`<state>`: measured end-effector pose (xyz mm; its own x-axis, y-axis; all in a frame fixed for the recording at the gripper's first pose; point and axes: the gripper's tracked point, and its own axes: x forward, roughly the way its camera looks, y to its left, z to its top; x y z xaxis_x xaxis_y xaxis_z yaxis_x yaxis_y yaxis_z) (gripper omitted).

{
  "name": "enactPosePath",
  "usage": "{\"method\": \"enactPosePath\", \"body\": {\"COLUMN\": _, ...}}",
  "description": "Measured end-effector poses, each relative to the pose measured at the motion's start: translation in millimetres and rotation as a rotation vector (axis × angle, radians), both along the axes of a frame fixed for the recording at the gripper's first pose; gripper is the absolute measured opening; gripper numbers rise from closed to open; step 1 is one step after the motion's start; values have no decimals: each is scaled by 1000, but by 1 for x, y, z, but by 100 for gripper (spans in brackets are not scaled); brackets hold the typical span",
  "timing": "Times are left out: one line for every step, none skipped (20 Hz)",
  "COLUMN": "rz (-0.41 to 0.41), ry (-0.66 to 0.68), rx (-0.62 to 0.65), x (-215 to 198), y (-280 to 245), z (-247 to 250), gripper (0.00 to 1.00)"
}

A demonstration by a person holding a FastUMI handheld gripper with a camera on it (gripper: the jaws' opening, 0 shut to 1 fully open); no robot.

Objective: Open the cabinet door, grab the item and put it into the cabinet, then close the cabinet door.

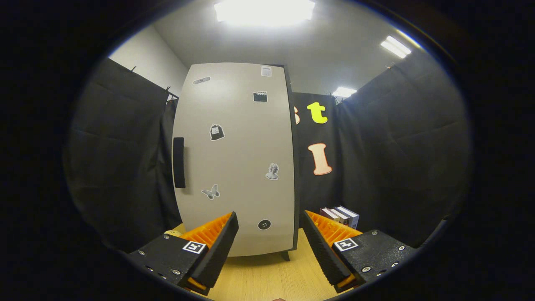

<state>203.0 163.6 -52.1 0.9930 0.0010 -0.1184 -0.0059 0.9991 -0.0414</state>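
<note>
Ahead we see the closed cabinet door (236, 159) — handle (179, 162) at its left — beyond our gripper (269, 234), jaws wide apart, holding nothing; books (340, 216) far right.

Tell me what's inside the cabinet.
Nothing inside can be seen: the cabinet door is closed and covers the interior. Only its front shows, with stickers and a black handle. The gripper is open, its fingers empty just short of the door.

The gripper view rides low over the wooden tabletop (267, 276), looking forward along the spread-apart fingers of the gripper (271, 244), facing the closed cabinet door (234, 159) standing near, just beyond them
</note>
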Motion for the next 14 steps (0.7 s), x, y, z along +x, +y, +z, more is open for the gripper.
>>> {"method": "enactPosePath", "body": {"rz": 2, "ry": -1, "rx": 5, "x": 1, "y": 1, "z": 0, "gripper": 95}}
{"method": "enactPosePath", "body": {"rz": 3, "ry": -1, "rx": 4, "x": 1, "y": 1, "z": -1, "gripper": 95}}
{"method": "enactPosePath", "body": {"rz": 2, "ry": -1, "rx": 0, "x": 0, "y": -1, "z": -2, "gripper": 95}}
{"method": "enactPosePath", "body": {"rz": 2, "ry": 0, "rx": -1, "x": -1, "y": -1, "z": -3, "gripper": 95}}
{"method": "enactPosePath", "body": {"rz": 3, "ry": 2, "rx": 1, "x": -1, "y": -1, "z": -4, "gripper": 95}}
{"method": "enactPosePath", "body": {"rz": 0, "ry": 6, "rx": 5, "x": -2, "y": -1, "z": -5, "gripper": 95}}
{"method": "enactPosePath", "body": {"rz": -1, "ry": 13, "rx": 7, "x": -2, "y": -2, "z": -7, "gripper": 95}}
{"method": "enactPosePath", "body": {"rz": -4, "ry": 15, "rx": 8, "x": -2, "y": -3, "z": -8, "gripper": 95}}
{"method": "enactPosePath", "body": {"rz": -7, "ry": 13, "rx": 8, "x": -2, "y": -4, "z": -7, "gripper": 95}}
{"method": "enactPosePath", "body": {"rz": -9, "ry": 11, "rx": 8, "x": -3, "y": -4, "z": -5, "gripper": 95}}
{"method": "enactPosePath", "body": {"rz": -11, "ry": 5, "rx": 6, "x": -3, "y": -4, "z": -5, "gripper": 95}}
{"method": "enactPosePath", "body": {"rz": -13, "ry": 1, "rx": 5, "x": -4, "y": -4, "z": -3, "gripper": 95}}
{"method": "enactPosePath", "body": {"rz": -8, "ry": 3, "rx": 3, "x": -4, "y": -2, "z": -4, "gripper": 95}}
{"method": "enactPosePath", "body": {"rz": -4, "ry": 0, "rx": -1, "x": -4, "y": -1, "z": -2, "gripper": 95}}
